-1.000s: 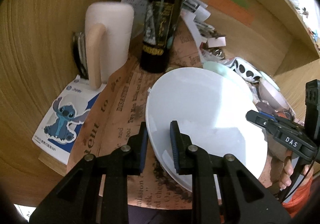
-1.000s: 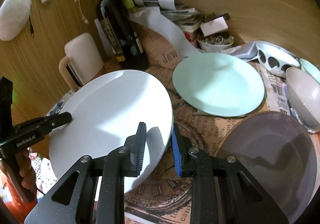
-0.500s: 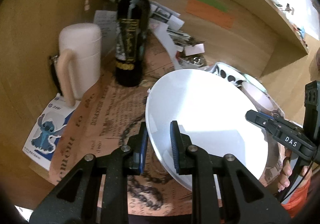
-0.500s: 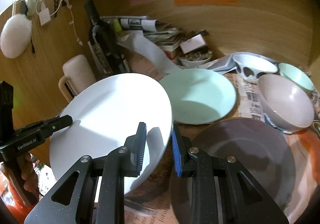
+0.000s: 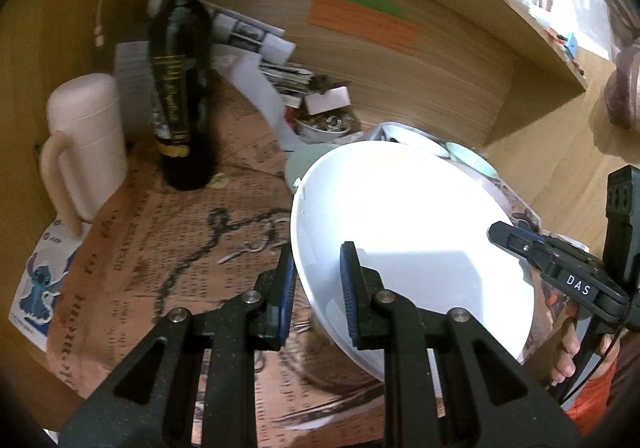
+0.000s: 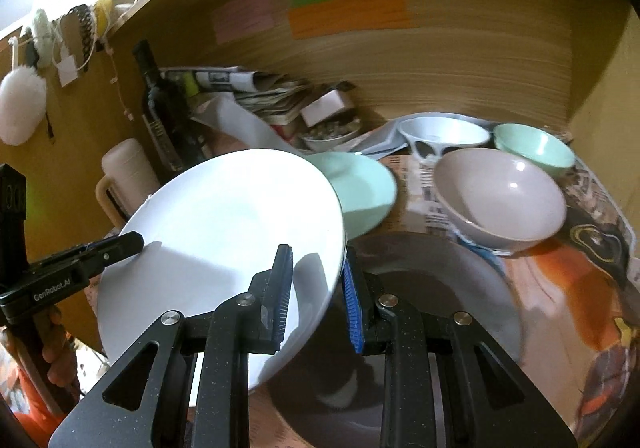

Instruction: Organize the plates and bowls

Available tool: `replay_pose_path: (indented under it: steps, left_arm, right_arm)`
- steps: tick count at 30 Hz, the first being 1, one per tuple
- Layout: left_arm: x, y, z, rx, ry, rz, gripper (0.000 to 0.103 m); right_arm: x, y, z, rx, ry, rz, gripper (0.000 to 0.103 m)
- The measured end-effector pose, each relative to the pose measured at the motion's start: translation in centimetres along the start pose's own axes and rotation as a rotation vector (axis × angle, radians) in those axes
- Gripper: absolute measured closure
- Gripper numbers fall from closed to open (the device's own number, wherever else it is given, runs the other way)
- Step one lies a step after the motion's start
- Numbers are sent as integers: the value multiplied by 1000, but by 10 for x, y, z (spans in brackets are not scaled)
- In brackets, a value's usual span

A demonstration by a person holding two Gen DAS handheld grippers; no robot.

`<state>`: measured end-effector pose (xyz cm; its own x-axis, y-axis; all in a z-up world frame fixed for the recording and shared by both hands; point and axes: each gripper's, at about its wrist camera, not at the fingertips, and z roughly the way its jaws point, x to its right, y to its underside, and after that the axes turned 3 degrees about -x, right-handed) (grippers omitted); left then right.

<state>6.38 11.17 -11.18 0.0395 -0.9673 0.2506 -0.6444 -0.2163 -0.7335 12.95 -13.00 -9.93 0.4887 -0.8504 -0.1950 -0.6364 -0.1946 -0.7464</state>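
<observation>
Both grippers hold one large white plate in the air, tilted. My left gripper is shut on its left rim. At the opposite rim my right gripper is shut on the same white plate. Under it on the table lies a grey-brown plate. A mint green plate lies behind, partly hidden. Further right stand a beige bowl, a mint bowl and a white spotted bowl.
A dark wine bottle and a cream jug with a handle stand at the back left. Papers and a small dish of bits crowd the back wall. Wooden walls close the desk in behind and at the sides.
Both grippers have carried the white plate up and to the right, from the table by the bottle to a spot over the grey-brown plate. The bowls have come into the right wrist view.
</observation>
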Motion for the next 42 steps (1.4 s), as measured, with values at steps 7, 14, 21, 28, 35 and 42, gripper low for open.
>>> replay_pose_path:
  steps: [7, 14, 21, 28, 35, 42]
  left_arm:
    - [25, -2, 12, -11, 36, 29, 82]
    - [48, -1, 28, -38, 55, 55, 82]
    - [66, 4, 43, -67, 64, 77, 82]
    - [79, 9, 57, -103, 66, 101, 82]
    - [86, 15, 72, -138, 68, 109, 82]
    - [90, 23, 86, -179, 66, 121, 82]
  right_arm:
    - [25, 4, -14, 13, 35, 32, 81]
    - [48, 11, -24, 7, 63, 54, 81]
    - [66, 19, -23, -16, 81, 83, 81]
    - [82, 31, -22, -45, 93, 114, 81]
    - [95, 41, -17, -79, 105, 142, 81]
    - [103, 47, -15, -94, 119, 165, 81]
